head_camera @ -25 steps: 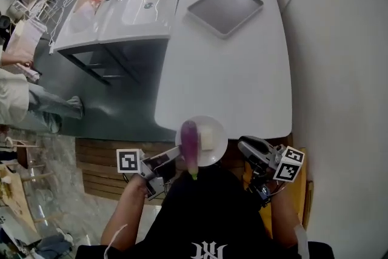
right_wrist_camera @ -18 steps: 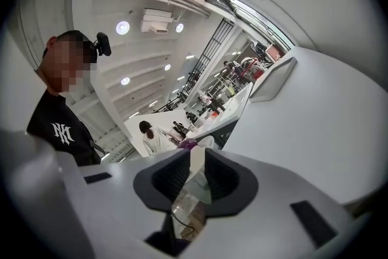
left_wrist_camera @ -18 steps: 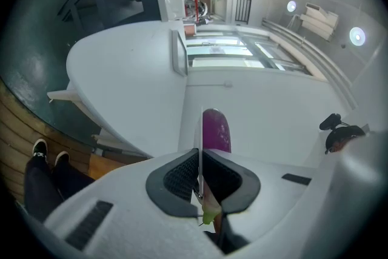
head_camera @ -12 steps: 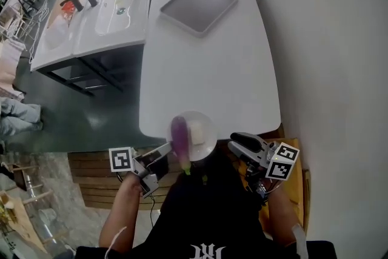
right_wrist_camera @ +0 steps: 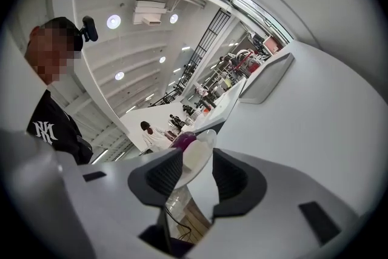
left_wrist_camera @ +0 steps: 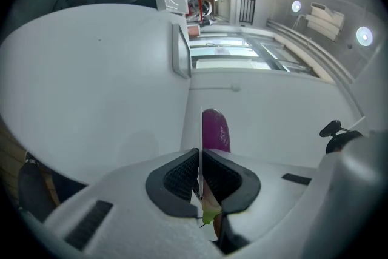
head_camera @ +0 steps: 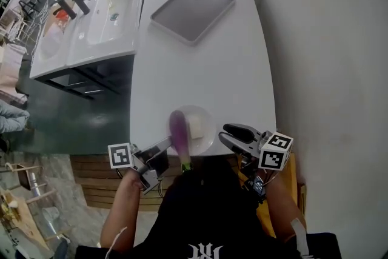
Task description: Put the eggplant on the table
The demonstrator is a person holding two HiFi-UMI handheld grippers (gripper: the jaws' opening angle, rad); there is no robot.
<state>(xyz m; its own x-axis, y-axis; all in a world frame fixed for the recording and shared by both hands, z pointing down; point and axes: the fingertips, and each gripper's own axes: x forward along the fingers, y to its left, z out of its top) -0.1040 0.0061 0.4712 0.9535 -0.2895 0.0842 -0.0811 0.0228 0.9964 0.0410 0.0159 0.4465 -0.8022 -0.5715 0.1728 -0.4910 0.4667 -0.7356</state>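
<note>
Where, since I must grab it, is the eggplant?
Head view, lower centre: the eggplant lies on the plate at the near edge of the table, left of a pale block.

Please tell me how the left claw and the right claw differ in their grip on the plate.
The left claw is shut on the plate rim, while the right claw is open: its jaws have just been opening, and the rim stands between them unpinched. The left claw is on the plate's left side, beside the eggplant, and the right claw is on its right side. Both meet the same plate at the table's near edge.
</note>
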